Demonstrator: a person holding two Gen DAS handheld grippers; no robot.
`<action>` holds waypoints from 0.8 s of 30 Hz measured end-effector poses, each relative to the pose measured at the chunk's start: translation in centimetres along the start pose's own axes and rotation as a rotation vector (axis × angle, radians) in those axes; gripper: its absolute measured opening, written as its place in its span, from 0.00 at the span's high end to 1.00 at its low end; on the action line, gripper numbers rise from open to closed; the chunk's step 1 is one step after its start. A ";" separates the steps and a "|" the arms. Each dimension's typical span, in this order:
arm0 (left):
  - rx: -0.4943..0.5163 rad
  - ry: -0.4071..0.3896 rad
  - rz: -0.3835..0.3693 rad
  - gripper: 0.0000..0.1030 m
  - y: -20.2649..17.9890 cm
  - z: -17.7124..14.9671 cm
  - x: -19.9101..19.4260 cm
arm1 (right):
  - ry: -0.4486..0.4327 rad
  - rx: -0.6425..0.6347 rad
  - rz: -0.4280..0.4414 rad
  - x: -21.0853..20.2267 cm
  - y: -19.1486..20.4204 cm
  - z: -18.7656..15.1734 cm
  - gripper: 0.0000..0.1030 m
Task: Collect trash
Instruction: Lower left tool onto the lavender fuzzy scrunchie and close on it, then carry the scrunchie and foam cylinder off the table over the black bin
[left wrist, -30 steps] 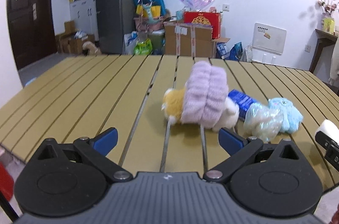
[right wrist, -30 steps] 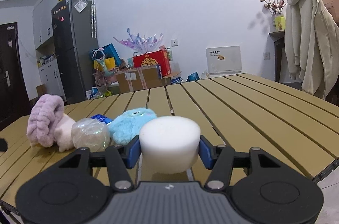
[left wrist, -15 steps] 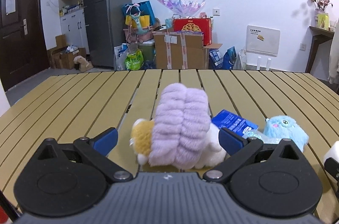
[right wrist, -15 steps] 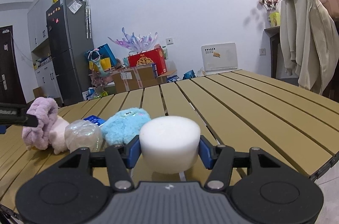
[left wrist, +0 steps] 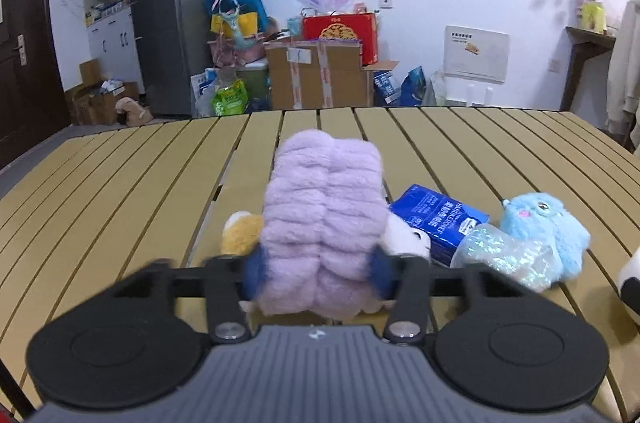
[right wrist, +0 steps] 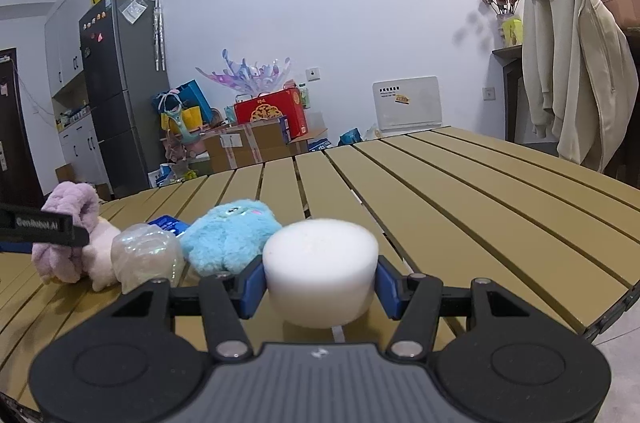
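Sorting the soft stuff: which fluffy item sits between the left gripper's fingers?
The purple ribbed plush; the closing left gripper flanks it, while the blue plush lies off to its right.

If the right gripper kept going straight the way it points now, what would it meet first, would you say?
Apart from the white foam puck already held in the right gripper, probably only bare table; the blue plush toy sits left of that line, though depth is uncertain.

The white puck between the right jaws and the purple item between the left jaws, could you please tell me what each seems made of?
White puck: probably foam, with a matte, finely grainy surface and no gloss. Purple item: plush synthetic fabric, it seems; fuzzy pile gathered in soft ridges. The left jaws are closing on it.
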State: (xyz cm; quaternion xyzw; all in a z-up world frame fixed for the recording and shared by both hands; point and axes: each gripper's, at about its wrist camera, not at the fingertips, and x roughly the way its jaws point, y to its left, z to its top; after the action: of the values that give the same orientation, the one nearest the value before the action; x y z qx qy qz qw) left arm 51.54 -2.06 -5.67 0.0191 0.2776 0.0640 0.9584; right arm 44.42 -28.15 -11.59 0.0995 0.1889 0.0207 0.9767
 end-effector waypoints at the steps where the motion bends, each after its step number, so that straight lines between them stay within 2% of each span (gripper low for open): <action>1: 0.005 -0.008 -0.006 0.63 0.1 -0.1 -0.2 | 0.001 -0.004 0.002 0.0 0.1 0.0 0.46; 5: 0.009 -0.024 -0.013 0.69 0.3 -0.4 -0.9 | 0.004 -0.012 0.007 0.1 0.3 -0.1 0.46; 11: 0.016 -0.050 0.011 0.69 0.9 -0.4 -2.9 | 0.002 -0.009 0.026 0.0 0.3 0.0 0.46; 24: 0.015 -0.086 0.011 0.69 2.2 -0.9 -8.5 | -0.016 -0.027 0.090 -1.9 1.4 0.4 0.46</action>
State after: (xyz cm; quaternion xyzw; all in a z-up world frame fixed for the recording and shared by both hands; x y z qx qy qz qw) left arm 43.73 -1.03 -1.73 0.0305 0.2367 0.0660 0.9689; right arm 42.84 -27.06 -10.24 0.0950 0.1762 0.0666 0.9775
